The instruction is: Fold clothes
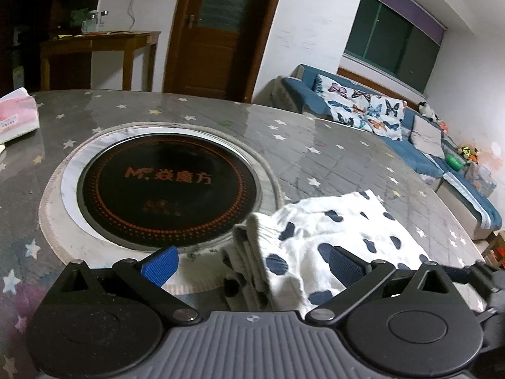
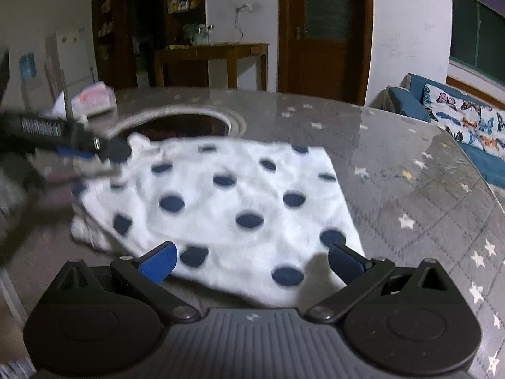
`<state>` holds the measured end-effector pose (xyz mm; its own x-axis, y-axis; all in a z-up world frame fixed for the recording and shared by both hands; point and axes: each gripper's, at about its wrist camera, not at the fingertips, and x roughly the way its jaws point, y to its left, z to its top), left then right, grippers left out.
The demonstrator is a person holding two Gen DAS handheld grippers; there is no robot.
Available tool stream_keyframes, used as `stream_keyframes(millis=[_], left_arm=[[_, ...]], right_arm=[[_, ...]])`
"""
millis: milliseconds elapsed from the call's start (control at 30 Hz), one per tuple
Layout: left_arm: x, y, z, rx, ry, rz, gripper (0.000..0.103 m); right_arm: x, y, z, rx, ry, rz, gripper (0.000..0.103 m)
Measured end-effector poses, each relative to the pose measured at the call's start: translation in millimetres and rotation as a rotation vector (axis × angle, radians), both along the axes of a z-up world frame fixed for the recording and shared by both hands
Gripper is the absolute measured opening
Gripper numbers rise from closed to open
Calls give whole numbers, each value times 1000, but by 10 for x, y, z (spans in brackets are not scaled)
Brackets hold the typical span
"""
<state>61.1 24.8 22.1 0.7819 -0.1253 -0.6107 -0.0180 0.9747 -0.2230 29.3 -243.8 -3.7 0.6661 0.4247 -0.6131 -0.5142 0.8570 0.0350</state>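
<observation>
A white garment with dark blue dots lies folded on the grey star-patterned table. In the left wrist view it sits to the right of the round cooktop, its bunched ribbed edge between my fingers. My left gripper is open above that edge. It also shows in the right wrist view, blurred, at the garment's far left corner. My right gripper is open, its jaws astride the garment's near edge without closing on it.
A round black induction cooktop is set into the table's middle. A pink tissue pack lies at the far left. Beyond the table stand a blue sofa, a wooden side table and a door.
</observation>
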Motion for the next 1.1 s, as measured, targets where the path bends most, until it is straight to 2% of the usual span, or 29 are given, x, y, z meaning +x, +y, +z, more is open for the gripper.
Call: stream_keyframes(millis=[300, 500, 667, 833, 1100], left_arm=[[44, 67, -93, 16, 23, 27, 103], [75, 95, -142, 11, 36, 25, 103], [123, 126, -194, 12, 54, 19, 103], [143, 143, -228, 4, 69, 19, 103], [108, 171, -188, -17, 68, 36, 103]], right_arm=[[563, 116, 287, 100, 26, -21, 103], [1068, 287, 221, 120, 119, -72, 103], [1332, 499, 20, 45, 191, -102, 103], [1330, 610, -45, -13, 170, -87, 103], [983, 510, 218, 4, 69, -21, 103]])
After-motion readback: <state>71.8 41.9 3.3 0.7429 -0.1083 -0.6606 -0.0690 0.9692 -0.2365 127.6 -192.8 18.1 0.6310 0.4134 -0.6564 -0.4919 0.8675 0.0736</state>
